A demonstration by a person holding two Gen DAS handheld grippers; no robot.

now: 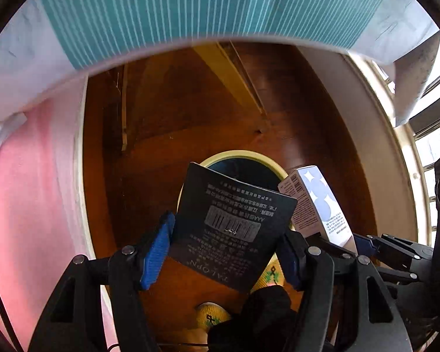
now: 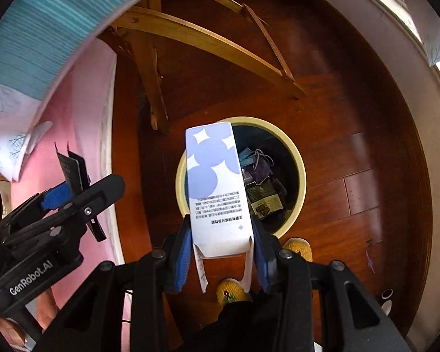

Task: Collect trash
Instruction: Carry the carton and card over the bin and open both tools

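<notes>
Left gripper [image 1: 228, 249] clamps the black box [image 1: 234, 228] between its blue pads; right gripper [image 2: 223, 252] clamps the white box [image 2: 217, 187] by its lower end. Both boxes hang above the bin [image 2: 299, 158] on the wooden floor [image 2: 352, 117].

- The right claw [image 2: 221, 252] points down over a dark wooden floor [image 2: 352, 135], its blue pads on either side of a tall white cardboard box with lilac circles [image 2: 215, 187].
- The box's open bottom flaps hang between the pads.
- Below it stands a round cream-rimmed waste bin [image 2: 299, 158] with crumpled wrappers inside.
- The left claw [image 2: 64, 193] at the left grips a thin black card package [image 2: 73, 170].
- Two yellow knitted shoes [image 2: 299, 248] stand just beside the bin.
- A light wooden frame [image 2: 190, 35] crosses the floor above.
</notes>
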